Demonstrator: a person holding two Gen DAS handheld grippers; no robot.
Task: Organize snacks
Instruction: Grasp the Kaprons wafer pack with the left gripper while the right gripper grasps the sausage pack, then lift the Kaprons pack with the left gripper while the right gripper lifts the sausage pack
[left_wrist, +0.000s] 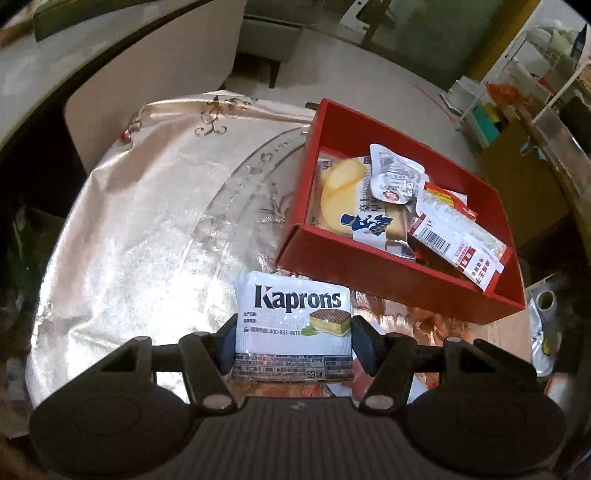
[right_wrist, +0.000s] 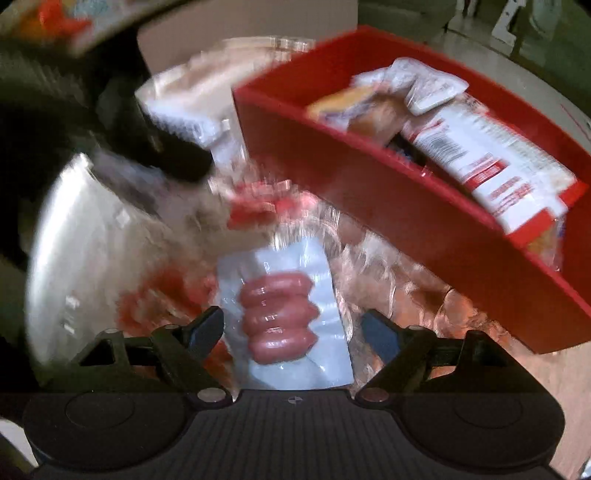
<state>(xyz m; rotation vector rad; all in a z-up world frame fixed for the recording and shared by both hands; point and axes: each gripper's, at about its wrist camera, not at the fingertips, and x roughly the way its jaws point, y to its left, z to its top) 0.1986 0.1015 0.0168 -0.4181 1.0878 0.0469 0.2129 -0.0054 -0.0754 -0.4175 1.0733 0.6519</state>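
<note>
Clamped between the blue pads of the left gripper (left_wrist: 293, 343) sits a white Kaprons wafer pack (left_wrist: 293, 325), held by its two side edges above the shiny tabletop (left_wrist: 147, 240). This looks like the carry stage of tidying: one snack gripped and on its way to the red box (left_wrist: 399, 280), which lies just ahead and to the right. That box already holds a yellow cracker pack (left_wrist: 343, 195), a small sealed cup (left_wrist: 395, 177) and a white-and-red barcoded packet (left_wrist: 454, 240), piled loosely.

On the other side, the right gripper (right_wrist: 293, 332) hangs with its jaws wide apart over a clear sausage pack (right_wrist: 280, 317) lying flat on the tabletop; the pads do not touch it. Its view is blurred, so finer detail is lost.

Next, I judge, the wafer pack must clear the box's near wall and drop into the free left part. Closing on the sausage pack needs a lower reach, since it lies flat. Crinkled clear wrappers (right_wrist: 388, 266) beside it could snag.
</note>
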